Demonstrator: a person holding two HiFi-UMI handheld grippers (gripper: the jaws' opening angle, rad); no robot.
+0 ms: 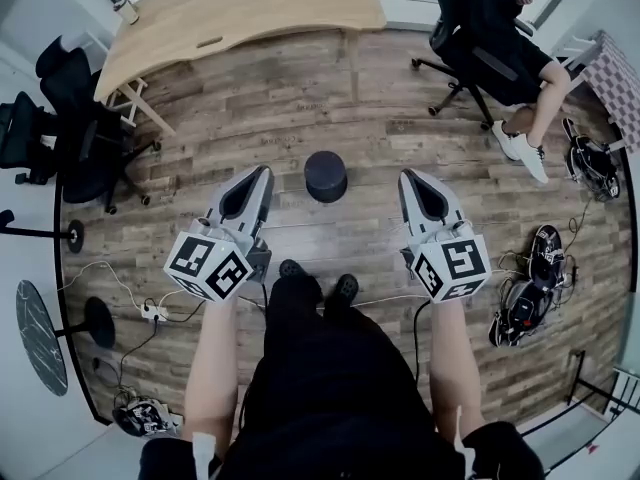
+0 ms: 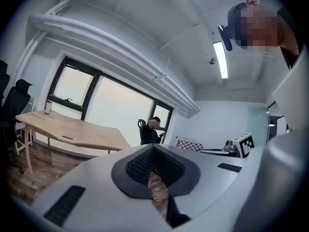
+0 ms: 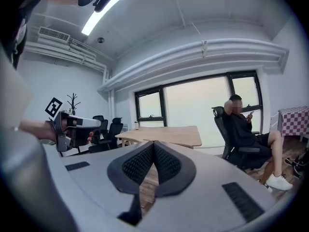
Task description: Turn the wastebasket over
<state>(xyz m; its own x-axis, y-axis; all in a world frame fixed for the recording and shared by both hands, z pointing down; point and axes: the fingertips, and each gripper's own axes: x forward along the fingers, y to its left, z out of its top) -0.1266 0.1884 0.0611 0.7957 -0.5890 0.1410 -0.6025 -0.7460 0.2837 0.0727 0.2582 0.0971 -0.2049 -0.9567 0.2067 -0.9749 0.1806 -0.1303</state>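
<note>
A white cable and a power strip (image 1: 152,311) are lying on the wooden floor (image 1: 330,230) near left of the person's dark shoes (image 1: 291,268). Loose footwear (image 1: 527,303) is lying near right. Farther off, black office chairs (image 1: 88,133) are standing at the left. A light wooden desk (image 1: 240,13) is stretching across the far side, and a seated person (image 1: 500,33) is sitting in a chair at the far right. Only bare floorboards are lying between the grippers and the task's thing.

The left gripper (image 1: 265,172) is pointing forward, nearly level. Its jaws are pressing together, with nothing between them. The right gripper (image 1: 408,177) is pointing the same way, its jaws likewise closing on nothing but each other. Both are hanging in the air, well apart from one another and touching nothing.

The wastebasket (image 1: 325,175) is standing on the floor just ahead, between the two gripper tips and slightly beyond them. It is showing as a dark, round, short cylinder seen from above. Whether its upper face is an opening or a base cannot be told.
</note>
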